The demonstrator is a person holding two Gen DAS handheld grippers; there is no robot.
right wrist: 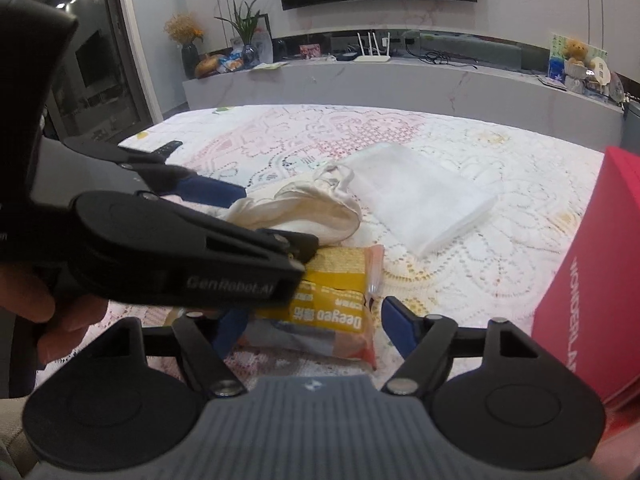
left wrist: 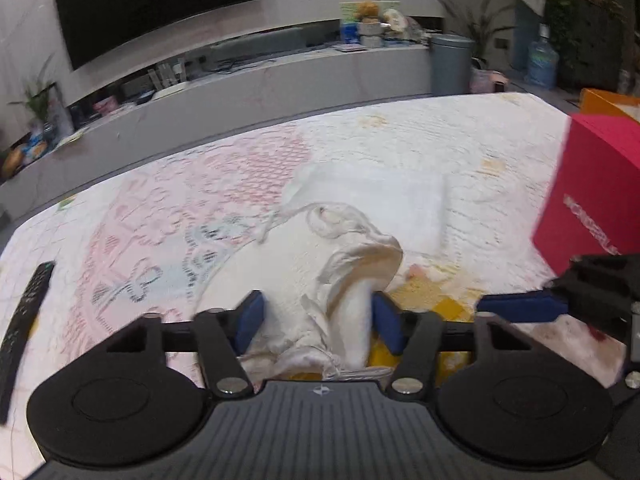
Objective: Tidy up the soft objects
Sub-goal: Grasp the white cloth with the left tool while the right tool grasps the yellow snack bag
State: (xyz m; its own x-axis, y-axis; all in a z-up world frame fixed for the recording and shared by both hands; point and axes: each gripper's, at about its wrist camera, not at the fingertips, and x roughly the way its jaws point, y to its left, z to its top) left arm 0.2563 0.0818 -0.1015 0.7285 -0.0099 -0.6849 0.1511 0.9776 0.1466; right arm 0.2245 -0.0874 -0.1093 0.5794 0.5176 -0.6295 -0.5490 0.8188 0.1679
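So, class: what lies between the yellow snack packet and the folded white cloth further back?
In the right wrist view, the crumpled cream fabric pouch lies between the yellow snack packet and the folded white cloth, held by the left gripper.

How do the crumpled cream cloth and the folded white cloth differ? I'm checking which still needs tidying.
The crumpled cream cloth is bunched and shiny; the folded white cloth lies flat in a neat rectangle. The cream one sits between the left gripper's jaws; the white one lies untouched, farther away. Both rest on the lace bedspread.
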